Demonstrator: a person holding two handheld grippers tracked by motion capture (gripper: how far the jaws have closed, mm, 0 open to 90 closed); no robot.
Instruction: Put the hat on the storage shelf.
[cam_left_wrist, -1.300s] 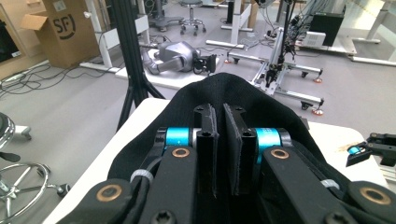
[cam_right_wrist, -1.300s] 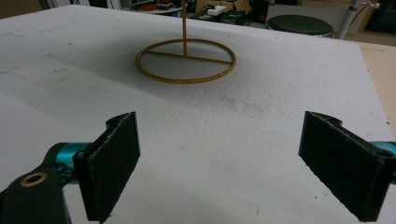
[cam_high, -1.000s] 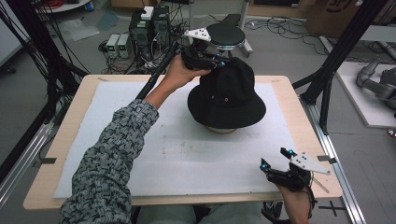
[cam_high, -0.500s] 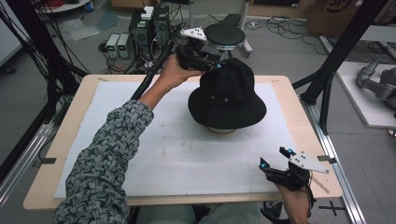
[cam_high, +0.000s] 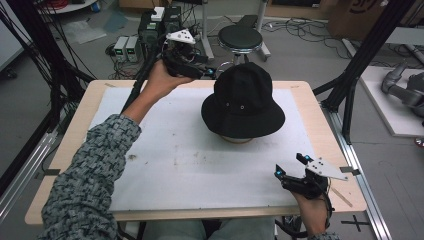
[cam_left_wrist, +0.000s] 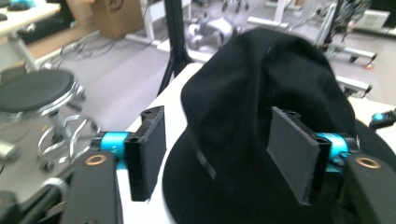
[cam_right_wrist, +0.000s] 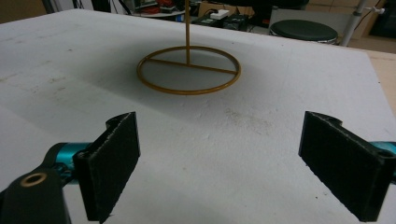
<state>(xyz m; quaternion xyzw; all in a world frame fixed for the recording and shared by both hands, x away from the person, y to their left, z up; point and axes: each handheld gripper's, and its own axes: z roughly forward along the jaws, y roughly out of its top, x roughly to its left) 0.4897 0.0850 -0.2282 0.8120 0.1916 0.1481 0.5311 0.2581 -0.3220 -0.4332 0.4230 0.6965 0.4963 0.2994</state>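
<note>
We see the hat (cam_high: 243, 100) on a stand (cam_right_wrist: 188, 69) mid-surface (cam_high: 165, 165), left claw (cam_high: 212, 71) just behind-left of it, right claw (cam_high: 290, 166) at the near right corner.

The work surface is a wooden table (cam_high: 320, 107) covered with a white mat (cam_high: 165, 155) that bears scuff marks. The floor (cam_high: 300, 45) is grey and carries loose cables. A round black stool (cam_high: 240, 37) with a chrome base stands just beyond the far table edge. Small electronic boxes (cam_high: 126, 47) sit on the floor at far left. Black frame struts (cam_high: 362, 55) rise at right. A cardboard box (cam_high: 357, 15) stands at far right.
</note>
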